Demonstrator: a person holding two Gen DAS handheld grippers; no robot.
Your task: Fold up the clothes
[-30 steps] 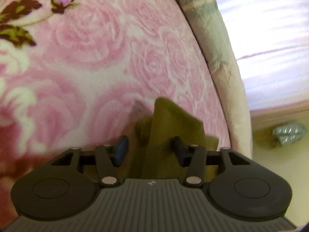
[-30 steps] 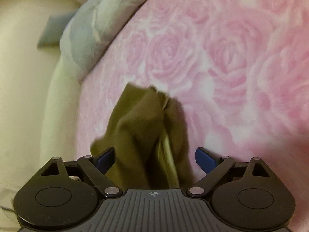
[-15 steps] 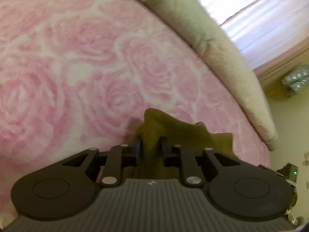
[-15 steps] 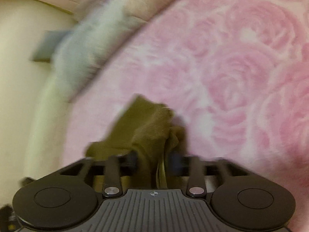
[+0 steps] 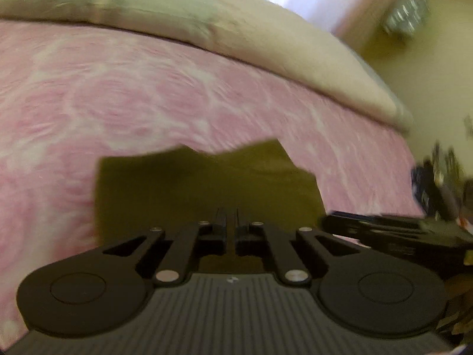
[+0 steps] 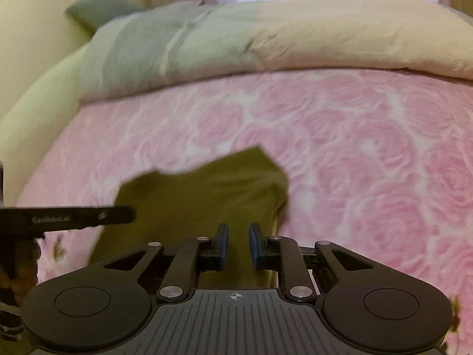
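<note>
- The left gripper (image 5: 231,222) is seen with its fingers pressed together on the near edge of the olive-green garment (image 5: 204,186), which is pinched between the pads.
- The garment is held spread out above the pink rose-patterned bedspread (image 5: 118,94), between the two grippers.
- The right gripper (image 6: 238,244) is seen with its jaws closing; a narrow gap is left between the blue pads (image 6: 254,244), and the garment's edge is seen passing between them. Whether the cloth is already pressed there cannot be told.
- A pale green and cream duvet (image 6: 266,38) is bunched along the far side of the bedspread.
</note>
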